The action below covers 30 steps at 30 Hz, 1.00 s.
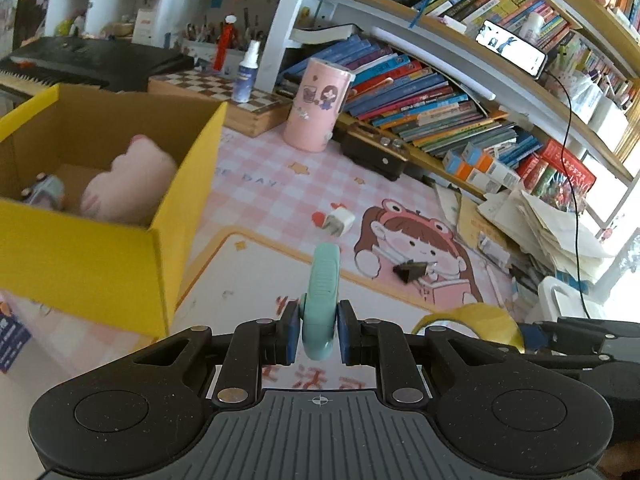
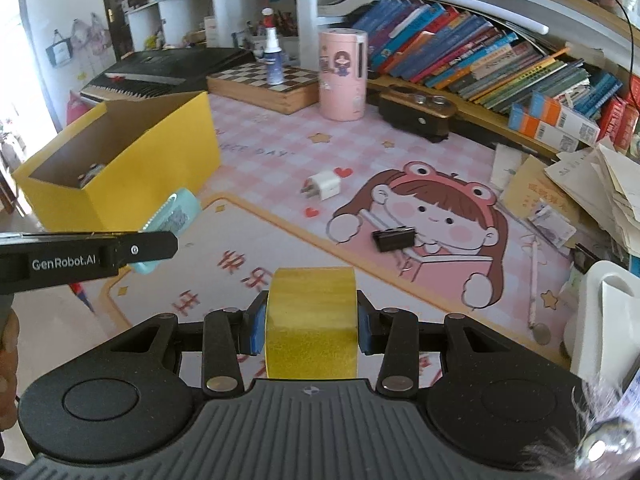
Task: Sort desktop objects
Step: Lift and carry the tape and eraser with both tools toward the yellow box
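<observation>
My left gripper (image 1: 319, 330) is shut on a mint-green handheld tool (image 1: 321, 292), held above the desk mat to the right of the yellow cardboard box (image 1: 100, 264). The same tool (image 2: 174, 216) shows in the right wrist view, sticking out past the left gripper's black side near the box (image 2: 152, 176). My right gripper (image 2: 311, 322) is shut on a yellow tape roll (image 2: 311, 320), whose edge (image 1: 480, 318) appears low right in the left wrist view. On the mat lie a white charger plug (image 2: 323, 186) and a black binder clip (image 2: 394, 239). Inside the box sit a pink plush (image 1: 128, 184) and a small toy (image 1: 44, 194).
A pink cylindrical container (image 2: 342, 74), a chessboard box (image 2: 264, 86) with a spray bottle (image 2: 273, 56), and a dark case (image 2: 418, 114) stand at the back. Leaning books (image 2: 480, 60) fill the shelf. Loose papers (image 2: 580, 196) pile up at the right; a keyboard (image 2: 160, 72) lies behind the box.
</observation>
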{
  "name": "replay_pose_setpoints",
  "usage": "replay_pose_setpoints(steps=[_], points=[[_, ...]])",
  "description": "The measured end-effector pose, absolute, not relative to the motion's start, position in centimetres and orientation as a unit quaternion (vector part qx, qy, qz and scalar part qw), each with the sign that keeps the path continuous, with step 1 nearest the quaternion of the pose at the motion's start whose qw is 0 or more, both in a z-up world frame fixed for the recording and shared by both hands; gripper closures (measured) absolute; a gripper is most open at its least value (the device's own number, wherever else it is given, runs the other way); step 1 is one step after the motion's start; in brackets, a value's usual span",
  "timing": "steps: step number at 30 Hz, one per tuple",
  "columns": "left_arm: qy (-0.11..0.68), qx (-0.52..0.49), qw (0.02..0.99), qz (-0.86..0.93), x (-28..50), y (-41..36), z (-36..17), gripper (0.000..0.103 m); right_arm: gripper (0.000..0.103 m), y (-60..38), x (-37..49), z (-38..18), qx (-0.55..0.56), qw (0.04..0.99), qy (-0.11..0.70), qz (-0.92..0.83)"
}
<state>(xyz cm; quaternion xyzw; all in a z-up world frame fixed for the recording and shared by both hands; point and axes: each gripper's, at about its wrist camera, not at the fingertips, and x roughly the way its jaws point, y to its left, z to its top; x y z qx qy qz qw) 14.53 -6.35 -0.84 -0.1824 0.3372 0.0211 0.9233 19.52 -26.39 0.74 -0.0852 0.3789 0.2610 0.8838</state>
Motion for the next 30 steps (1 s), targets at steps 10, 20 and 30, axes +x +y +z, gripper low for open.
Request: replay_pose_setpoints(steps=[10, 20, 30], points=[[0.334, -0.178, 0.925, 0.009, 10.2, -3.9, -0.7, 0.085, 0.064, -23.5, 15.4, 0.7, -0.065, 0.88, 0.394, 0.258], [0.33, -0.17, 0.928, 0.002, 5.6, -0.2, 0.0, 0.085, 0.064, -19.5, 10.4, 1.3, -0.061, 0.88, 0.395, 0.257], [0.328, -0.165, 0.93, 0.013, 1.2, 3.5, 0.2, 0.085, 0.064, -15.3, 6.0, 1.1, -0.057, 0.875, 0.399, 0.269]])
